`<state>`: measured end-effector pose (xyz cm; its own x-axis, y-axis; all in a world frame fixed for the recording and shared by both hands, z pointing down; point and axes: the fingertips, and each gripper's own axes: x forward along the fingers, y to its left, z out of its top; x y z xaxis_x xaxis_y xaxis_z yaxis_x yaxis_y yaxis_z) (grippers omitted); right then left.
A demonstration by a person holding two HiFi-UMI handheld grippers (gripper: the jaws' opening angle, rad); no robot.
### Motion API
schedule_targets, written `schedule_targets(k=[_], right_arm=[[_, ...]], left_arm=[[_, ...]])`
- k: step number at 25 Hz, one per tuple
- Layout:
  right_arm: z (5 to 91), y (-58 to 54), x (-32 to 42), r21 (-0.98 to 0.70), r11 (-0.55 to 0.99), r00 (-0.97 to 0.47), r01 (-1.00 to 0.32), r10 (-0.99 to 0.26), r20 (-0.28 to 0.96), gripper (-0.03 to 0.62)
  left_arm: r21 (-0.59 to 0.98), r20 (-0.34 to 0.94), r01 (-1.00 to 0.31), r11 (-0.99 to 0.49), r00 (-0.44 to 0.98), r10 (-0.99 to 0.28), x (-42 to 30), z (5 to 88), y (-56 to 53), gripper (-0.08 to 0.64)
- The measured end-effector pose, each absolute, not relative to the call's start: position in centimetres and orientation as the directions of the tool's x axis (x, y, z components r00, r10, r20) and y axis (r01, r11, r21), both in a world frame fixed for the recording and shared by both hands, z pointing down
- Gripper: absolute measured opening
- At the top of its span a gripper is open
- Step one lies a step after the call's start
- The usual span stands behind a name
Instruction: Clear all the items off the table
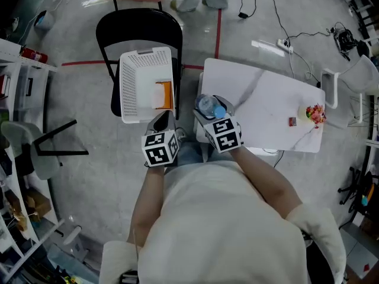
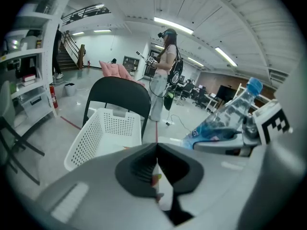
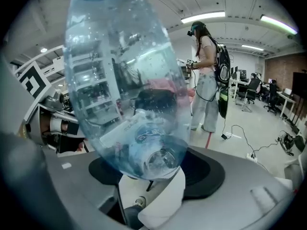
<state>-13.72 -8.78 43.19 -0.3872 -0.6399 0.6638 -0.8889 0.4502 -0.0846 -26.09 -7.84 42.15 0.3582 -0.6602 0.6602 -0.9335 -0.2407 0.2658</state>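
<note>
My right gripper point(image 1: 211, 115) is shut on a clear water bottle point(image 1: 208, 106) with a blue cap and blue label, held off the near left corner of the white table point(image 1: 260, 99). In the right gripper view the bottle point(image 3: 127, 80) fills the picture between the jaws of that gripper point(image 3: 153, 172). My left gripper point(image 1: 161, 122) is shut with nothing in it, just in front of the white perforated basket point(image 1: 137, 83). From the left gripper point(image 2: 157, 153) I see the basket point(image 2: 103, 133) ahead and the bottle point(image 2: 225, 120) at right.
The basket rests on a black folding chair point(image 1: 140, 25) and holds an orange item point(image 1: 166, 94). A small red thing point(image 1: 292, 121) and a pink flowery item point(image 1: 315, 113) lie near the table's right end. A person point(image 2: 163, 71) stands beyond the chair. Cables cross the floor.
</note>
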Motion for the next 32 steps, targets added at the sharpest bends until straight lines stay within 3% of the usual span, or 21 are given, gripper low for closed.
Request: schedule_targets(k=[32], right_arm=[[47.7,-12.1,-29.3,-0.137,0.640,-0.529,-0.756,-0.475,0.703,0.337]], left_arm=[[0.287,0.708,-0.958,0.007,0.207,-0.675,-38.5,46.6,-7.6,0.009]])
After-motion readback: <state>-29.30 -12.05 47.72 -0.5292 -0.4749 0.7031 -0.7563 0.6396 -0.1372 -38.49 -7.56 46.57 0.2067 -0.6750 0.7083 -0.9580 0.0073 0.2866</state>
